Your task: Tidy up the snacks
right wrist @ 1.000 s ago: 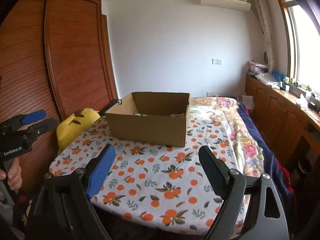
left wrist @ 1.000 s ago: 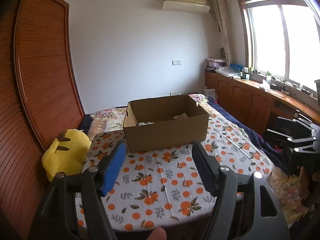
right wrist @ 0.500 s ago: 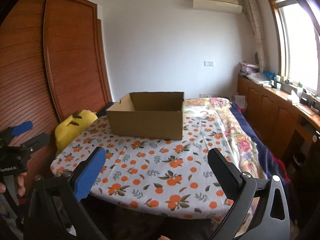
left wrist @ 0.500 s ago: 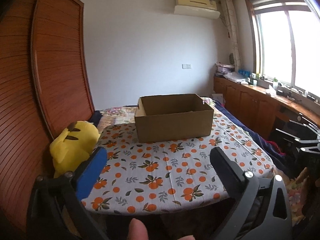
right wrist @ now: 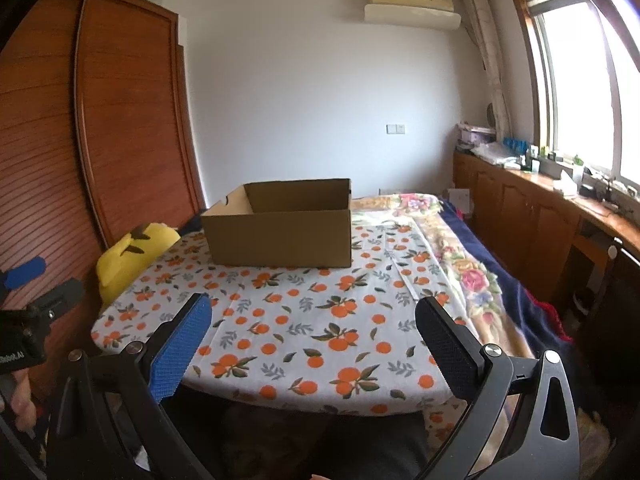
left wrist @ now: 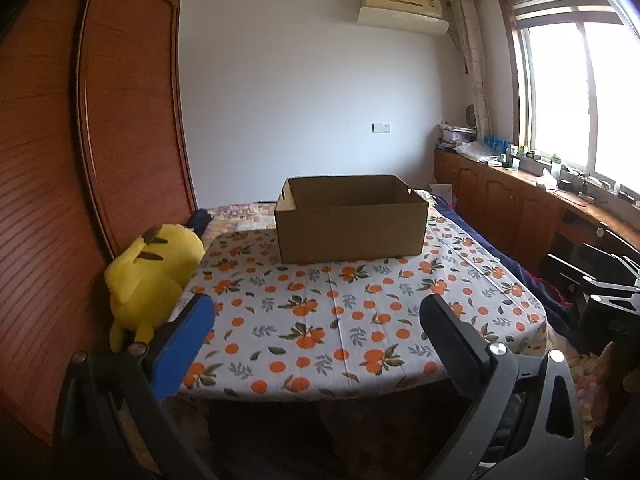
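Note:
An open cardboard box point(left wrist: 352, 224) point(right wrist: 280, 236) stands at the far side of a table covered with an orange-print cloth point(left wrist: 280, 292) point(right wrist: 304, 292). Its near wall hides whatever lies inside, and no snacks show on the cloth. My left gripper point(left wrist: 316, 312) hovers over the table's near edge, open wide, with nothing between its fingers. My right gripper point(right wrist: 314, 312) is held the same way a little to the right, also open and empty. Each gripper appears at the edge of the other's view, held by a hand.
A yellow plush toy point(left wrist: 152, 276) point(right wrist: 132, 252) leans at the table's left edge against a wooden wardrobe point(left wrist: 120, 120). To the right lies a bed with a floral blanket point(right wrist: 460, 264). Beyond it, wooden cabinets point(right wrist: 540, 216) run under the window.
Both grippers have drawn back from the box and sunk a little, and their jaws have spread wider. The box's inside, partly seen before, is now hidden behind its near wall.

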Tool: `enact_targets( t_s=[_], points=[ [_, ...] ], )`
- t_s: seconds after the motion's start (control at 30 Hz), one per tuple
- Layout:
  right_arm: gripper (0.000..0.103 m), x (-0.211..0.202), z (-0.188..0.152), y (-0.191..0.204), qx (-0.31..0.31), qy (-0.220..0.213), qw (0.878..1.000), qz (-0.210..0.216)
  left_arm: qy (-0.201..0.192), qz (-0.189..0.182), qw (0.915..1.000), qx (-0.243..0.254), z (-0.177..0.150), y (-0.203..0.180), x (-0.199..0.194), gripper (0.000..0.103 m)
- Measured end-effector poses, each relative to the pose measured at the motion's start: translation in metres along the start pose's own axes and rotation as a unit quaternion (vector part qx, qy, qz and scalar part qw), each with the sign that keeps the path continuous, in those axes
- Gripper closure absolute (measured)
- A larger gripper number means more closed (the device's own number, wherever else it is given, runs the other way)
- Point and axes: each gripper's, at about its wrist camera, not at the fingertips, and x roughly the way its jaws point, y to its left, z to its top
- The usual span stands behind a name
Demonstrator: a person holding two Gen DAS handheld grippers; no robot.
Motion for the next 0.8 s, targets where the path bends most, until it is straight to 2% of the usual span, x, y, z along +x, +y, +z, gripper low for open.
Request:
enact_targets(
  t_s=[0.8],
  points=[
    [0.0, -0.0063, -0.0034, -0.0006, -0.003, -0.011, 1.0, -0.025, -0.024, 0.022, 0.9995, 0.007, -0.002, 0.0037, -0.009, 0.0]
  ],
)
